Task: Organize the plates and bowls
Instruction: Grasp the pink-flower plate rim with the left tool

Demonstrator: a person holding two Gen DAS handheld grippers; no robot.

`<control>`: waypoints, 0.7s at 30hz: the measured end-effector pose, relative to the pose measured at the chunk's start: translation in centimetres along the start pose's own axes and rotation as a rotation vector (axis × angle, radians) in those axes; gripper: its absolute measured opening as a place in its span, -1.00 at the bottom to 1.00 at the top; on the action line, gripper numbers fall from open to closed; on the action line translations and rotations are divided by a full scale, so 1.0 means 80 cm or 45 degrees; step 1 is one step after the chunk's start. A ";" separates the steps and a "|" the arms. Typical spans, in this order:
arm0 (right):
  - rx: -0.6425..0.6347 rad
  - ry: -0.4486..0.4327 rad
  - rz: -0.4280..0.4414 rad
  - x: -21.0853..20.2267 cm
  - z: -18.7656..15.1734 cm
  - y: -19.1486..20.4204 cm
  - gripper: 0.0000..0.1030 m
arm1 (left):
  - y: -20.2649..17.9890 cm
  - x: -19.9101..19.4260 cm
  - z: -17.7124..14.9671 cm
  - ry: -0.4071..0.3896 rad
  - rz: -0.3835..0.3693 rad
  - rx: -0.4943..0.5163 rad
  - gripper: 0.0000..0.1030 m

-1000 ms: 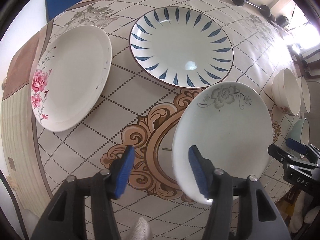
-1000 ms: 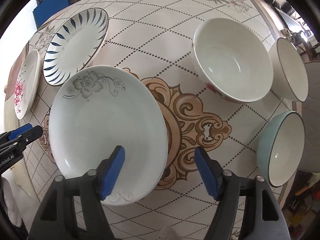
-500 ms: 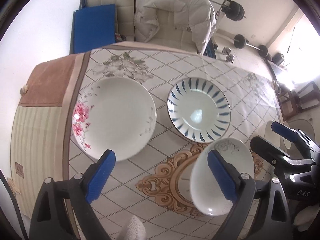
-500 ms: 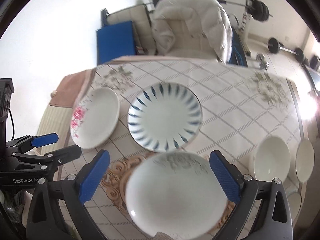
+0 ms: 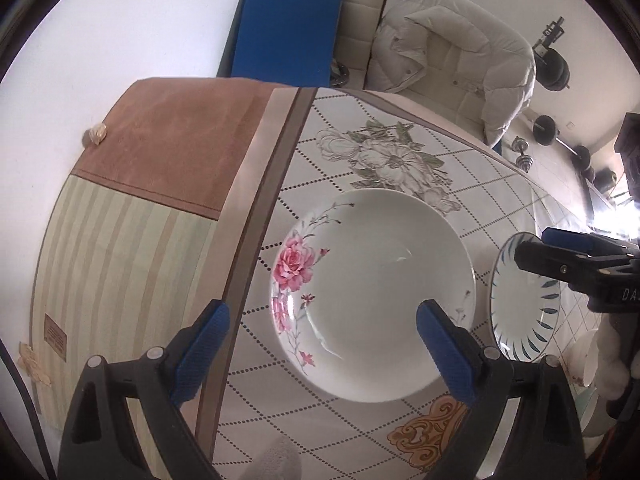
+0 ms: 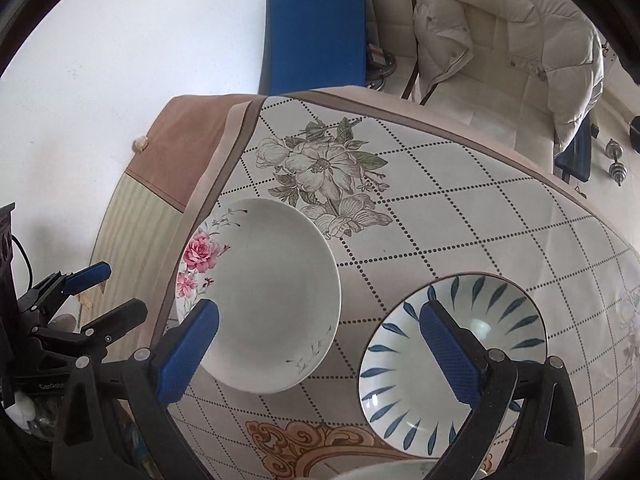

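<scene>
Rose plate [image 5: 376,296]: white, pink flowers at rim | blue-leaf plate [image 6: 452,356] beside | both jaws wide, empty

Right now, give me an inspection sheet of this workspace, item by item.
Surface: table under a checked, flower-printed cloth, glossy.
Job's things: rose plate and blue-leaf plate lying flat, side by side, apart; a third white rim shows at the bottom edge of the right view.
Clutter: nothing seen on the cloth.
Grippers: left gripper open above the rose plate; right gripper open between the two plates; both empty.
Cables: black cable beside the table.
Surroundings: blue mat, cream jacket, dumbbells.
</scene>
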State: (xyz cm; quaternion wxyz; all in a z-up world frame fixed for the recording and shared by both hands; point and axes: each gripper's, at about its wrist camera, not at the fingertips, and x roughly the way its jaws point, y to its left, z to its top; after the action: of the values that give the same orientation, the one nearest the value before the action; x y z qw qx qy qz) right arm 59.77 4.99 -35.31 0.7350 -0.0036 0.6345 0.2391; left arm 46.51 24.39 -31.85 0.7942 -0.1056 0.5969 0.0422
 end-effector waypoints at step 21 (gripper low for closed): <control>-0.011 0.485 0.225 0.155 0.051 -0.005 0.46 | 0.047 0.125 -0.019 0.346 -0.199 -0.219 -0.15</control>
State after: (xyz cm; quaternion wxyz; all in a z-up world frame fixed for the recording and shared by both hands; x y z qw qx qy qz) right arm 64.72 10.22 -46.22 0.5778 0.0037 0.7589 0.3003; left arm 47.20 27.09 -42.27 0.6950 -0.2240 0.6830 0.0168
